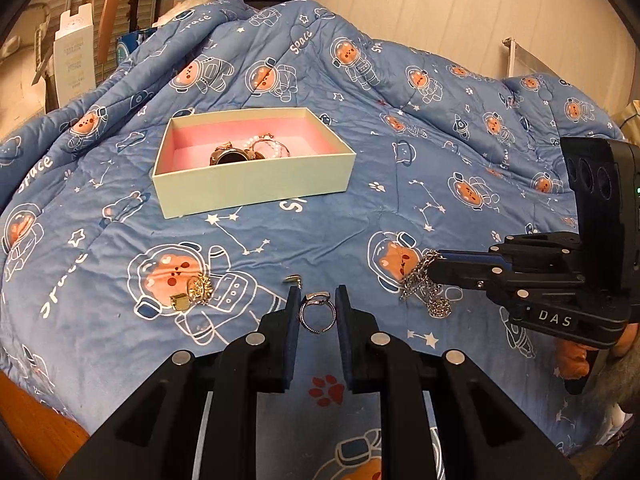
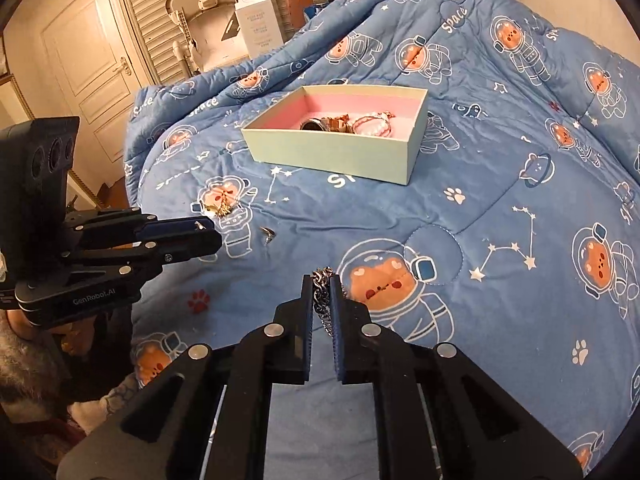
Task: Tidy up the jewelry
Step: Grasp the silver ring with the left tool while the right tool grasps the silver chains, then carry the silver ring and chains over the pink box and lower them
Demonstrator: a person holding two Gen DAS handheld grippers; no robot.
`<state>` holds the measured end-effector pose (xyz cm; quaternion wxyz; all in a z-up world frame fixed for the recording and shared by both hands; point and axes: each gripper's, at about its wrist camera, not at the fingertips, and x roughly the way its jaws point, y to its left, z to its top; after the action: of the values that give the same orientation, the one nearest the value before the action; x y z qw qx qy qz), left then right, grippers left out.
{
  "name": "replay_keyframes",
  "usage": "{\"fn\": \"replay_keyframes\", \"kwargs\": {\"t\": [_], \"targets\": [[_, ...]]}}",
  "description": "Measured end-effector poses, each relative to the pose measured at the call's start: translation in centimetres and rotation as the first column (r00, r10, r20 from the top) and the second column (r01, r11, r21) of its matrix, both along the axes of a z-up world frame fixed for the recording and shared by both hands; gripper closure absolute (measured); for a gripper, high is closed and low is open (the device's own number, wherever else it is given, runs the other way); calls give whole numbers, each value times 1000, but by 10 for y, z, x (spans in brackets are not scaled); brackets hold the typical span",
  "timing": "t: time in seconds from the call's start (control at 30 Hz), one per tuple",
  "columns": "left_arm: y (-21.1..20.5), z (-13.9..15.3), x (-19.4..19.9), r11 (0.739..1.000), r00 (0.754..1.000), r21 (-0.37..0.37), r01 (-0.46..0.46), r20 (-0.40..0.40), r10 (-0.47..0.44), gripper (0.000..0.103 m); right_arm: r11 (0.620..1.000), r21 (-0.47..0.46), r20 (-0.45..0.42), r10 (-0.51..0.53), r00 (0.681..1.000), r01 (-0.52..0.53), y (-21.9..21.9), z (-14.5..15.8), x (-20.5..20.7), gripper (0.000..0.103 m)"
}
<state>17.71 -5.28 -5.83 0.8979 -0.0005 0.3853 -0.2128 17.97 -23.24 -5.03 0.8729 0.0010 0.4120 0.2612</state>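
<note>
My two wrist cameras look forward and down along each tool, close over the bed (image 1: 280, 248). Both views share the open box (image 1: 256, 184) (image 2: 332, 152), and each sees the other tool.

a home bedroom: a space-bear quilt (image 1: 320, 80) covers the bed, with a panelled door (image 2: 92, 60) and louvred closet (image 2: 160, 12) beside it.

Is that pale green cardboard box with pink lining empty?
No. The pale green box is lidless and holds a brown watch and pink bead bracelets.
</note>
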Motion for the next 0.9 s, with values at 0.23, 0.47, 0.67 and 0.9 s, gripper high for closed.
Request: {"fn": "replay_keyframes", "kwargs": {"t": [0.23, 0.47, 0.67, 0.9], "targets": [[10, 19, 1, 1000, 1000, -19, -9, 29, 10, 86, 998, 59, 57, 34, 998, -37, 8, 34, 6, 95], [18, 41, 10, 999, 998, -37, -6, 65, 9, 86, 995, 64, 150, 71, 986, -81, 21, 72, 18, 95], [24, 59, 24, 999, 996, -45, -1, 91, 6, 86, 992, 58, 223, 95, 970, -111, 33, 99, 31, 95], [31, 83, 53, 999, 992, -46, -2, 127, 7, 86, 992, 72, 273, 81, 959, -105, 42, 125, 61, 95]]}}
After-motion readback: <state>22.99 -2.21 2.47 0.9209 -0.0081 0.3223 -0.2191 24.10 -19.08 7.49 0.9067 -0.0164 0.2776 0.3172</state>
